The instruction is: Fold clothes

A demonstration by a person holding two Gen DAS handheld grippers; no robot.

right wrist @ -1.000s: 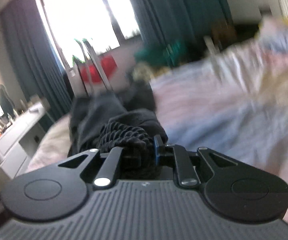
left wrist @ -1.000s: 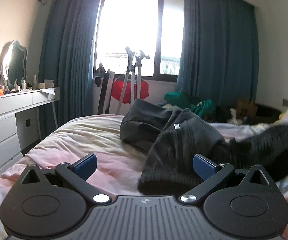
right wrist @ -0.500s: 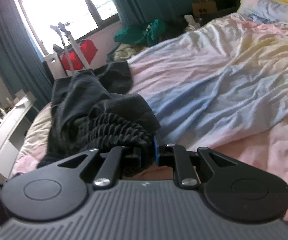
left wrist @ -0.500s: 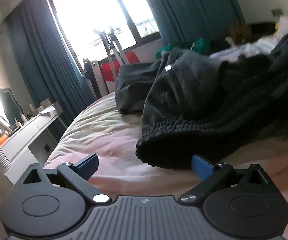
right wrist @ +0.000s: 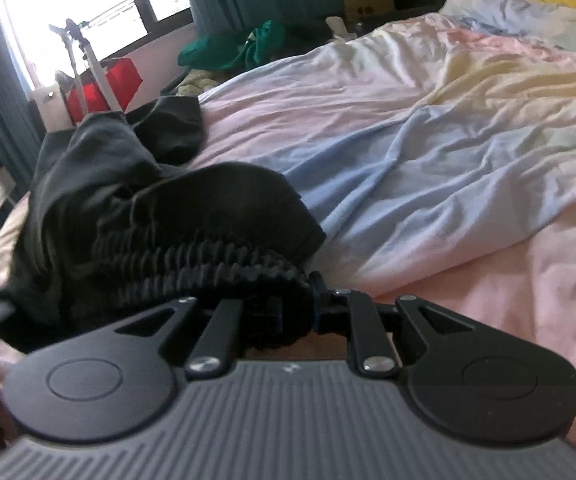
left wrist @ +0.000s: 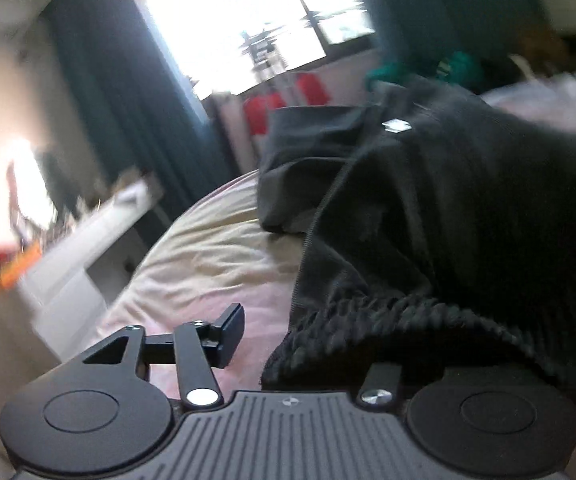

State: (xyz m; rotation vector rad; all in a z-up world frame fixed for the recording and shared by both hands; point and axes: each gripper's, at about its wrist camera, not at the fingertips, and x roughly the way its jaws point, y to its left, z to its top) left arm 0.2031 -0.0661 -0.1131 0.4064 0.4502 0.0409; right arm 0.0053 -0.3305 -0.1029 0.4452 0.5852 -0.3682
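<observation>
A dark grey fleece garment with a ribbed knit hem (left wrist: 428,216) is lying heaped on a pale pink and cream bedsheet (left wrist: 208,264), its ribbed edge draping over the right finger of the black two-finger left gripper (left wrist: 312,340) and hiding that finger's tip. The left finger with its dark blue pad (left wrist: 230,334) is standing clear of the cloth, over bare sheet. Beyond the fingers, everything is blurring: teal curtains (left wrist: 120,92) are framing a bright window (left wrist: 240,16).

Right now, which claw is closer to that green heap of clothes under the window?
Can't tell. The right claw is clamped on the black garment's ribbed hem; the left claw is at that hem too. The green heap lies far beyond both.
</observation>
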